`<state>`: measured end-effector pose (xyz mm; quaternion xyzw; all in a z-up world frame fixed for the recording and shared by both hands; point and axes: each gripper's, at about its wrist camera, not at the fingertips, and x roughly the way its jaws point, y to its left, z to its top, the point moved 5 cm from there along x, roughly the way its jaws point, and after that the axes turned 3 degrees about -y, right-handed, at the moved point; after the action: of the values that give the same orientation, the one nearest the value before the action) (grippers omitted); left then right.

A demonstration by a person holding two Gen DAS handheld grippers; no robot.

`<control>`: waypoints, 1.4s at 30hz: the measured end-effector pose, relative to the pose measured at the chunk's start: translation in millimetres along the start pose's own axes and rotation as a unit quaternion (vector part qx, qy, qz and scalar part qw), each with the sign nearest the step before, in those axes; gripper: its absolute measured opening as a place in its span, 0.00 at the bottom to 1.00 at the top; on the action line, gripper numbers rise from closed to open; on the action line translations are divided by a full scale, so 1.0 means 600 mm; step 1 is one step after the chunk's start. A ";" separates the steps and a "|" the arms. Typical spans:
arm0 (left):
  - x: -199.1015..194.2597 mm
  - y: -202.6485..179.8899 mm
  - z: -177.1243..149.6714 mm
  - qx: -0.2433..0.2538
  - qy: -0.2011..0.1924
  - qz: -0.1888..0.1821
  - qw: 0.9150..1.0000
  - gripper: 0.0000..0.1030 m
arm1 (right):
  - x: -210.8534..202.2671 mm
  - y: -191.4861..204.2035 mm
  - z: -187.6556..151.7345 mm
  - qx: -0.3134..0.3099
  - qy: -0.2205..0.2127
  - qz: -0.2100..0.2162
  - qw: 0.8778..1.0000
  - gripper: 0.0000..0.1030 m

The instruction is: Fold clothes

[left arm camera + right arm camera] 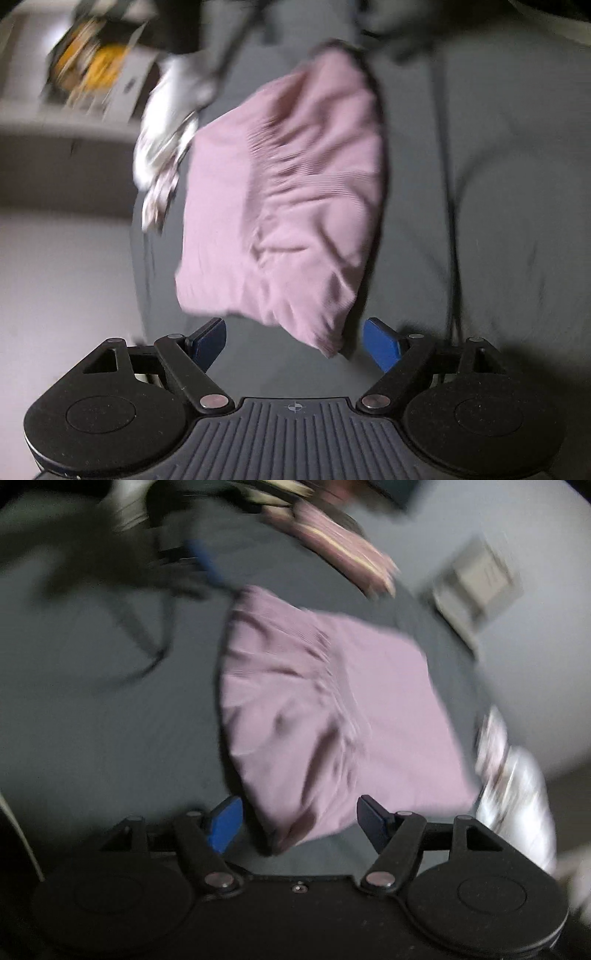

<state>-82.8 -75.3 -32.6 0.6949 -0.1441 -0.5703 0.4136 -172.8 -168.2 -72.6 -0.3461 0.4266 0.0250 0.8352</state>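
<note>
A pink ribbed garment (284,206) lies folded into a rough square on the dark grey sheet (480,221), creased through its middle. My left gripper (295,343) is open just short of its near corner, holding nothing. In the right wrist view the same pink garment (332,716) fills the centre, and my right gripper (301,823) stands open with one corner of the cloth lying between its blue fingers (223,825). The other gripper's blue finger (205,565) shows blurred beyond the garment's far corner. Both views are motion-blurred.
A white patterned cloth (166,125) lies beside the pink garment's edge, seen also as the white cloth (513,786) at the right. A striped pink fabric (343,554) sits at the far side. Shelving with yellow items (92,70) stands past the bed's left edge.
</note>
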 end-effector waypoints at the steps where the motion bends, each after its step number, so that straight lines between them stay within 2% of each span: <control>1: 0.004 -0.008 0.009 0.032 -0.001 -0.002 0.999 0.80 | 0.002 0.010 0.000 -0.024 -0.002 -0.005 1.000 0.64; 4: 0.017 -0.027 0.029 0.097 -0.009 -0.010 0.995 0.80 | 0.011 0.032 -0.002 -0.074 -0.001 -0.009 0.997 0.62; 6: 0.027 -0.032 0.037 0.111 -0.005 -0.017 0.994 0.79 | 0.016 0.039 -0.004 -0.092 0.001 -0.012 0.996 0.62; 9: 0.041 -0.031 0.040 0.122 0.000 -0.019 0.992 0.79 | 0.026 0.043 -0.003 -0.108 0.002 -0.022 0.994 0.62; 15: 0.050 -0.027 0.040 0.143 0.006 -0.001 0.990 0.79 | 0.047 0.059 -0.006 -0.147 0.000 -0.046 0.988 0.62; 22: 0.055 -0.034 0.049 0.169 0.008 0.024 0.985 0.79 | 0.064 0.059 -0.007 -0.191 -0.001 -0.099 0.977 0.60; 23: 0.056 -0.035 0.050 0.172 0.009 0.027 0.985 0.76 | 0.069 0.058 -0.009 -0.195 0.000 -0.106 0.975 0.59; 24: 0.057 -0.036 0.051 0.170 0.010 0.025 0.985 0.67 | 0.072 0.058 -0.010 -0.197 -0.002 -0.109 0.974 0.57; 25: 0.057 -0.037 0.051 0.169 0.011 0.024 0.985 0.65 | 0.075 0.060 -0.009 -0.200 -0.003 -0.111 0.973 0.52; 27: 0.055 -0.044 0.047 0.168 0.011 0.022 0.985 0.52 | 0.080 0.063 -0.008 -0.208 -0.007 -0.116 0.971 0.45; 30: 0.051 -0.051 0.042 0.160 0.016 0.014 0.987 0.36 | 0.090 0.068 -0.008 -0.224 -0.012 -0.126 0.966 0.39; 32: 0.051 -0.050 0.043 0.145 0.021 0.007 0.989 0.31 | 0.093 0.064 -0.007 -0.212 -0.010 -0.115 0.971 0.26; 33: 0.051 -0.048 0.042 0.135 0.023 0.004 0.991 0.24 | 0.092 0.061 -0.006 -0.205 -0.012 -0.112 0.972 0.18; 35: 0.054 -0.039 0.043 0.114 0.026 -0.003 0.993 0.14 | 0.088 0.054 -0.002 -0.194 -0.018 -0.108 0.975 0.16; 38: 0.055 -0.023 0.046 0.079 0.031 -0.018 0.996 0.09 | 0.076 0.040 0.006 -0.175 -0.029 -0.101 0.979 0.13; 42: 0.035 0.008 0.047 0.046 0.028 -0.014 0.998 0.07 | 0.053 0.018 0.011 -0.140 -0.041 -0.084 0.986 0.11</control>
<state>-100.9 -104.1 -43.4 0.7307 -0.1488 -0.5492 0.3773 -151.4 -163.9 -99.3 -0.4931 0.3539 0.0283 0.7943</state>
